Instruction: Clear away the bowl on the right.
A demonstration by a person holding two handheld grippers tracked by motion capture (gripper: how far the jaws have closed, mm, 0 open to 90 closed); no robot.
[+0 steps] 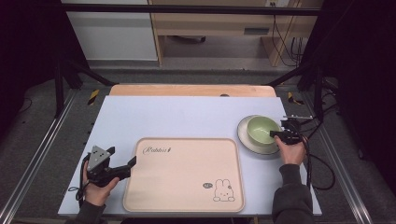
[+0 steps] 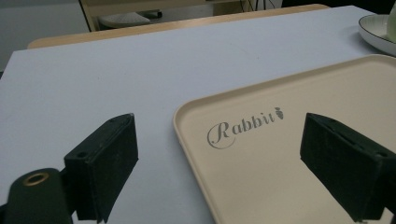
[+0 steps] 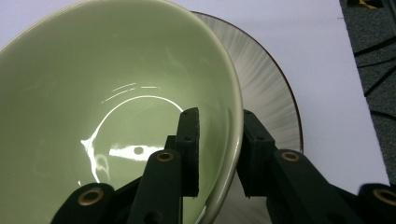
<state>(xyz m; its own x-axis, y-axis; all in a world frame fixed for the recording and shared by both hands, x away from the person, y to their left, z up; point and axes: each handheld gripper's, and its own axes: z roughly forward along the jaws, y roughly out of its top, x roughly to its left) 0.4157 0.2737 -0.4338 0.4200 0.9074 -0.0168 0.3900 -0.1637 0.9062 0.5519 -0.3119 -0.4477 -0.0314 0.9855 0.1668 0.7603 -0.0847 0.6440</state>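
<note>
A pale counter [image 1: 187, 116] was seen from above, with a beige tray [image 1: 184, 175] printed with a rabbit laid near its front edge. To the right of the tray, a green bowl [image 1: 261, 129] was set on a grey plate [image 1: 246, 137], apparently so that both could be reached from the person's right side.

The right hand-held gripper [image 3: 219, 140] was brought to the bowl's near rim, with one jaw placed inside the bowl and the other outside, over the plate. The wall of the bowl was bracketed closely between the two jaws; a pinch on the rim is judged the likely purpose, so the bowl could be lifted off the plate, perhaps toward the tray.

The left hand-held gripper [image 2: 219, 172] was held just beside the tray's left edge with its jaws spread wide and nothing gripped, possibly kept ready to steady the tray.
</note>
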